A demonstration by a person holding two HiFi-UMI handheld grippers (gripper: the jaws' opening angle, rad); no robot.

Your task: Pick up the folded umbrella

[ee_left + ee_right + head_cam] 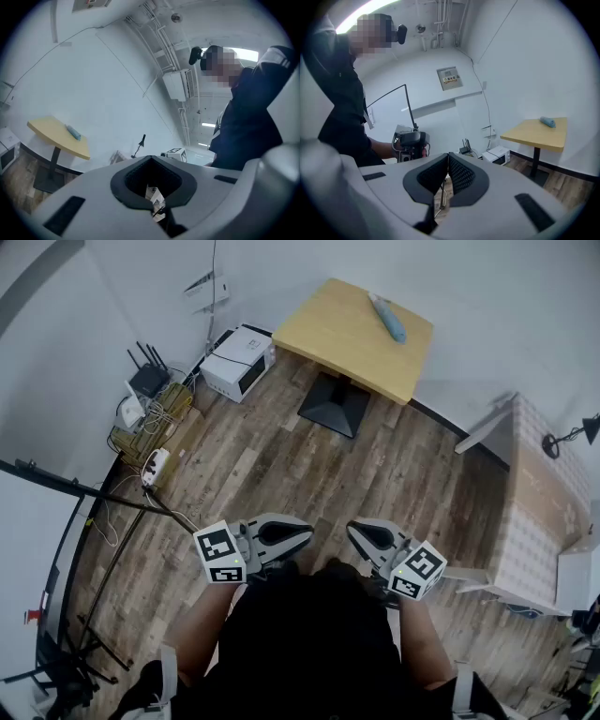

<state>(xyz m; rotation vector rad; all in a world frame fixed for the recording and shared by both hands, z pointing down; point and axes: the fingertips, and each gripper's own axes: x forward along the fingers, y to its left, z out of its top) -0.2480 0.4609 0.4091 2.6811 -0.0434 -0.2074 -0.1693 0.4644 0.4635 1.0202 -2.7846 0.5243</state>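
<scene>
The folded umbrella [387,318] is a small blue bundle lying near the far edge of a yellow table [328,329] across the room. It shows in the left gripper view as the umbrella [73,132] and in the right gripper view as the umbrella [547,122]. My left gripper [307,533] and right gripper [352,532] are held close to my body, side by side, far from the table. Each has its jaws together with nothing between them, as seen at the left gripper [151,158] and the right gripper [448,154].
A wooden floor [281,465] lies between me and the table's black foot [336,404]. A white box-like appliance [239,360], routers and cables [150,399] sit by the left wall. Black stand legs [103,498] cross the left. A checked-cloth table [539,512] stands on the right.
</scene>
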